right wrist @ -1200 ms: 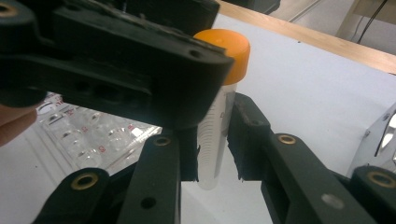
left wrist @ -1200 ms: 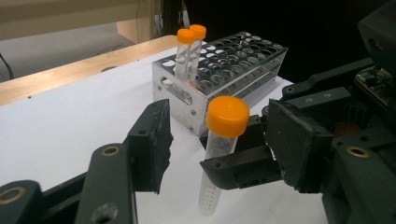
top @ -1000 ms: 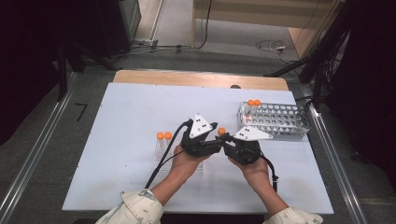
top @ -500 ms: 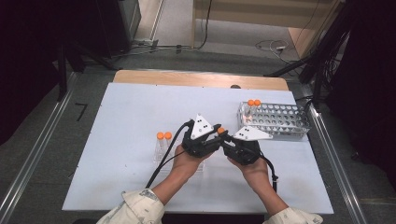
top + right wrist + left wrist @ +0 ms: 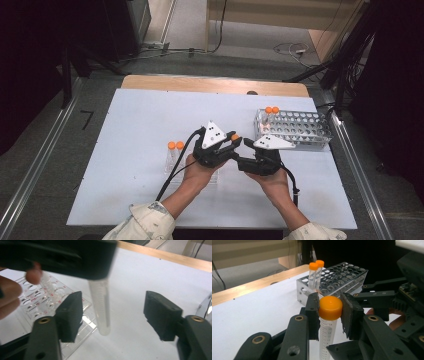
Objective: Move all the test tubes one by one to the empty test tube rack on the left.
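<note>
White table (image 5: pixel 125 150) | left gripper (image 5: pixel 329 308) clamps tube (image 5: pixel 327 332) by cap | right gripper (image 5: pixel 112 315) wide, tube between jaws

The left gripper (image 5: pixel 233 141) is closed on a tube's cap (image 5: pixel 330 307). The right gripper (image 5: pixel 113 316), just beside it near the tabletop's middle, has its jaws wide apart.

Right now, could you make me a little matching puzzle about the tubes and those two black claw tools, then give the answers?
Things:
1. left gripper
2. right gripper
3. two capped tubes
4. metal rack

States:
A. standing in a corner of the rack
B. open, either side of a hanging tube's lower end
C. on the table's right side
D. shut on an orange cap

Pairs: 1-D, 2-B, 3-A, 4-C
</note>
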`<state>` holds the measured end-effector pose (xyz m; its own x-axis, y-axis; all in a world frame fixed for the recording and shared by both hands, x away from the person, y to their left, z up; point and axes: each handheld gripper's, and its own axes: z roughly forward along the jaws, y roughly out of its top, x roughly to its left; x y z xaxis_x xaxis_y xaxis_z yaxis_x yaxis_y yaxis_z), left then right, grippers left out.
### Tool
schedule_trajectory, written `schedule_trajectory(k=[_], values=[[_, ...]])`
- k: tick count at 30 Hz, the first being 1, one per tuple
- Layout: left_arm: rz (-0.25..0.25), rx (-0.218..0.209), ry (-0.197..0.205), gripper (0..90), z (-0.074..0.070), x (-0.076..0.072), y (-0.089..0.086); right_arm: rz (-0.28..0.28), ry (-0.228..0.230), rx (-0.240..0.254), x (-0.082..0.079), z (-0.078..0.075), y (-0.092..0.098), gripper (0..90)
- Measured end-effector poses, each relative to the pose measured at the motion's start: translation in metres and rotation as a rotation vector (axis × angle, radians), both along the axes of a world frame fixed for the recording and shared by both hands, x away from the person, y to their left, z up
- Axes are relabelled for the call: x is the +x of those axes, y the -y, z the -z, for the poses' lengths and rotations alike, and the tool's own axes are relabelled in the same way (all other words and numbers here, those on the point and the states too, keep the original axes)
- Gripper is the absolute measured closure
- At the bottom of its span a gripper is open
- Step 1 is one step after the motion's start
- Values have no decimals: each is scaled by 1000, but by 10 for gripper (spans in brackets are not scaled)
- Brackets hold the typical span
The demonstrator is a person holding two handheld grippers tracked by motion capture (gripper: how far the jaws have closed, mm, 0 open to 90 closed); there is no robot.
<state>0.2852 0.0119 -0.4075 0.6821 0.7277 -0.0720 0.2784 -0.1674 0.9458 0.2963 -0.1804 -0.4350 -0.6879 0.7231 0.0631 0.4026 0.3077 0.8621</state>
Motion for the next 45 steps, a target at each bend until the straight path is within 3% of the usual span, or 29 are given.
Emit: schedule_trajectory(k=[3,13,18,24,35,45], values=[[-4,-17,3,703,-5,-1,-2,2,-11,5,1,2,4,226],[-37,-16,8,702,-21,-5,-18,4,-20,29,-2,6,13,153],[-51,-11,17,701,-26,-9,-32,3,-27,45,-2,5,16,91],[-88,-8,14,701,-29,-13,-53,8,-44,46,0,8,17,89],[-157,-9,-5,701,-25,-17,-89,5,-47,50,-1,8,16,90],[-184,2,-27,701,-18,-20,-100,-2,-45,48,0,8,14,93]])
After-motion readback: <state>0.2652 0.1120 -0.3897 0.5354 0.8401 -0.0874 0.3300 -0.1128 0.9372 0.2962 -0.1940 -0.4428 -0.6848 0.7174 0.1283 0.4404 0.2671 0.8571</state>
